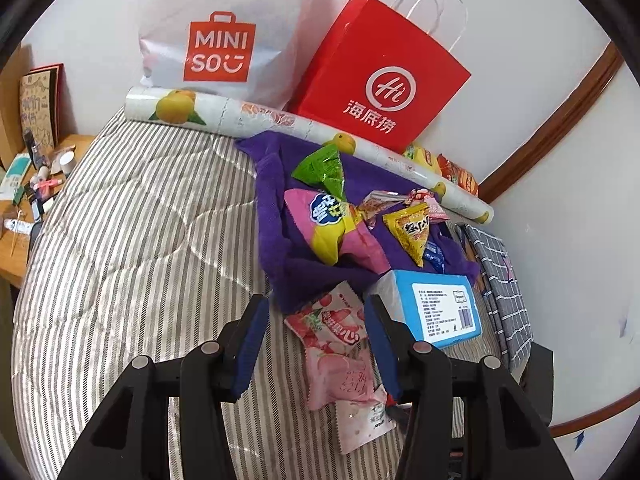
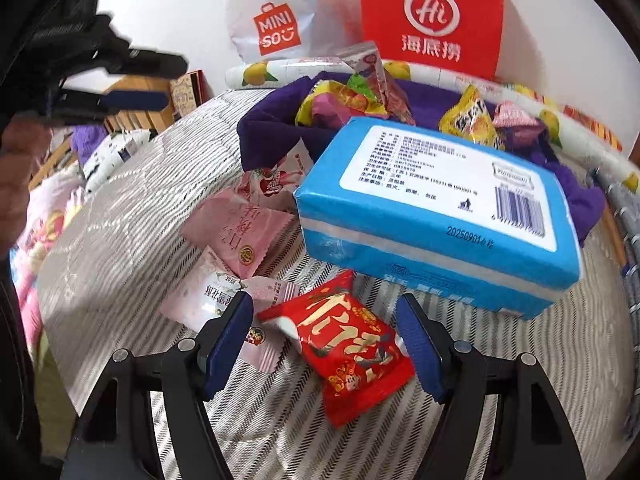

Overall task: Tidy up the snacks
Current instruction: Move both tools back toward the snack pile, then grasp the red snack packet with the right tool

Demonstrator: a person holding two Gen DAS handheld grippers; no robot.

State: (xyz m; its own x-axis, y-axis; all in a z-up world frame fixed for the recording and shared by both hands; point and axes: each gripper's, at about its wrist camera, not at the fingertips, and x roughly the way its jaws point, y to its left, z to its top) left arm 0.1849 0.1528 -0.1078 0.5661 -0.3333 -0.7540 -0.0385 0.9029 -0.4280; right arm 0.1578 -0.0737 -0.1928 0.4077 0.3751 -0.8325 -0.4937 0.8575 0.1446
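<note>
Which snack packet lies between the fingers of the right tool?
The red packet with gold characters, on the striped bedcover between the right tool fingers. The pink packets lie further left, outside them.

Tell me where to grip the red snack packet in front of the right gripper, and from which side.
Grip the red packet across its puffy middle, coming down from above. It lies flat on the striped quilt, long axis slanting away, so the thin sealed ends give little to hold. The open right gripper already straddles it; its right corner lies close to the right pad, so centre first, clear of the blue pack.
</note>
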